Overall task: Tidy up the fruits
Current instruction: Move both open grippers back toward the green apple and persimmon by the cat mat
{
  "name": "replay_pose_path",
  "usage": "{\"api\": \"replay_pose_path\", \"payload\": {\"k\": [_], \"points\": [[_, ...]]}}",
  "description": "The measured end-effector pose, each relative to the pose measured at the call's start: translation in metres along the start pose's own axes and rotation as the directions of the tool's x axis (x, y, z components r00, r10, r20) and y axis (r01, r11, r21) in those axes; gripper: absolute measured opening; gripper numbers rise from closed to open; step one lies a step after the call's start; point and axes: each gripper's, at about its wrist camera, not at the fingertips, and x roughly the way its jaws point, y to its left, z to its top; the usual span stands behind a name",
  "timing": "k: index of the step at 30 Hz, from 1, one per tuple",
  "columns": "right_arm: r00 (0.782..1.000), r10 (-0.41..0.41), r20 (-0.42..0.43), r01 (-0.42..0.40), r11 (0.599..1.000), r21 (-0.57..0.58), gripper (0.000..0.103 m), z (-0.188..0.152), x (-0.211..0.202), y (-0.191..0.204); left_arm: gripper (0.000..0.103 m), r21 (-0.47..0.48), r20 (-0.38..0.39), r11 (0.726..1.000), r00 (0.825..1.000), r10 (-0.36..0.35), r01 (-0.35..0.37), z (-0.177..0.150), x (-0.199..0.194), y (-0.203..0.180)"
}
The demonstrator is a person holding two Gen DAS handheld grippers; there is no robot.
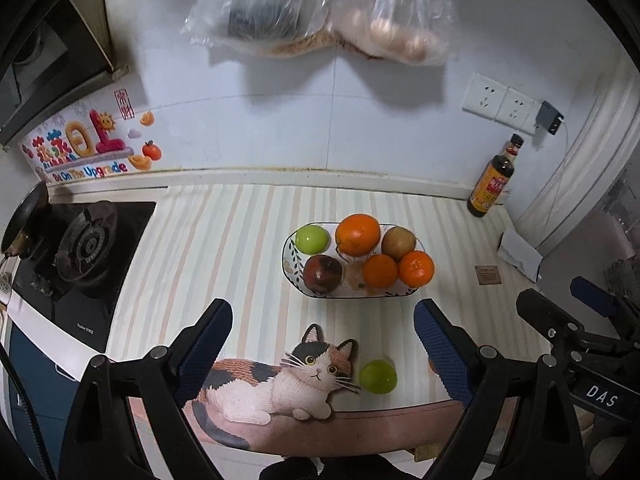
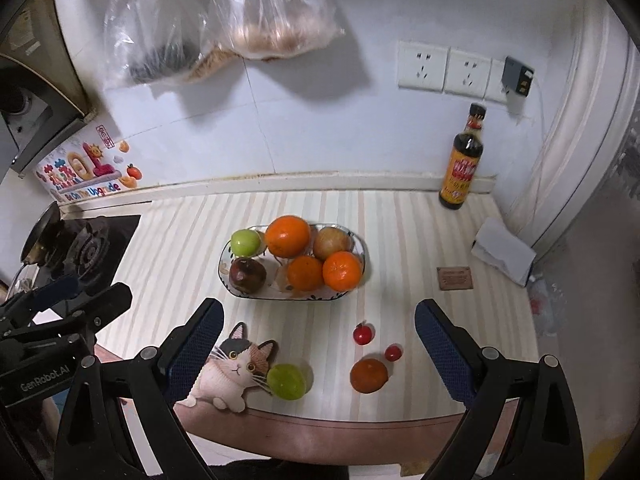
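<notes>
The plate point(image 2: 358, 242) at the centre of both frames already carries six fruits, so the sorting looks well along, with the loose pieces on the counter point(image 2: 400, 232) still to be gathered. Both grippers hang above the near edge with nothing in them. The left gripper point(image 1: 322, 346) has its jaws spread wide, and so does the right gripper point(image 2: 318, 344).

In the left wrist view the green fruit point(image 1: 378, 376) lies low in the frame, between the jaws but nearer the right-hand one, just beside the cat mat point(image 1: 280, 376).

In the right wrist view, a dark orange fruit point(image 2: 369, 375) and two small red fruits point(image 2: 363, 333) point(image 2: 393, 353) sit in the lower middle, between the spread jaws.

The next move probably calls for lowering one gripper around a loose fruit, closing gently, and carrying it to a free spot on the plate.
</notes>
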Motion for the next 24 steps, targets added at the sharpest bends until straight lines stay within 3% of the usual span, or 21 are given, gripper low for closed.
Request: {"api": "replay_pose_path", "payload": {"k": [13, 24], "points": [[0.999, 0.028, 0.025, -0.029, 0.999, 0.037, 0.099, -0.011, -0.022, -0.008, 0.093, 0.018, 0.032, 1.000, 0.999, 0.006, -0.007, -0.007, -0.018, -0.010], [0.998, 0.052, -0.034, -0.047, 0.988, 0.146, 0.099, -0.009, 0.020, -0.045, 0.100, 0.023, -0.019, 0.999, 0.999, 0.038, -0.038, -0.003, 0.019, -0.021]]}}
